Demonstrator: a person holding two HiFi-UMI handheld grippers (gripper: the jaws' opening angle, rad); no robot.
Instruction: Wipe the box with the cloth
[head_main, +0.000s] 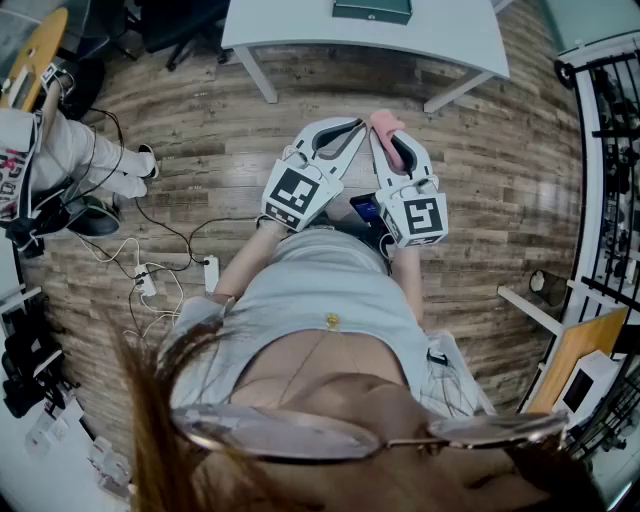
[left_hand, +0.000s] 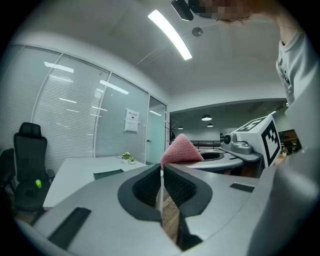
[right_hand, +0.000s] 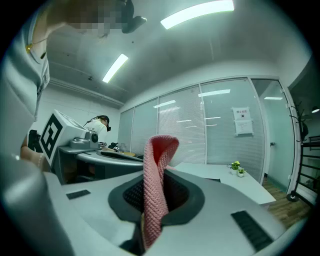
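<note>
Status: wiping not begun, in my judgement. R gripper (right_hand: 157, 172) has its jaws clamped on the pink cloth (right_hand: 154, 200). The cloth stands folded between the pads, w/ a tail hanging below. L gripper (left_hand: 162, 167) has its jaws together, nothing between them. In head view it sits just beside R gripper, tips nearly meeting. Both are held in front of the person's torso, approx. level, pointing twd the white table (head_main: 440, 40). Box (head_main: 372, 10), dark green, lies on that table, well apart from both grippers, no contact w/ cloth. Done: cloth in grip. Left: approach table, bring cloth onto box, wipe its surfaces. L gripper is free to steady box if req'd.
</note>
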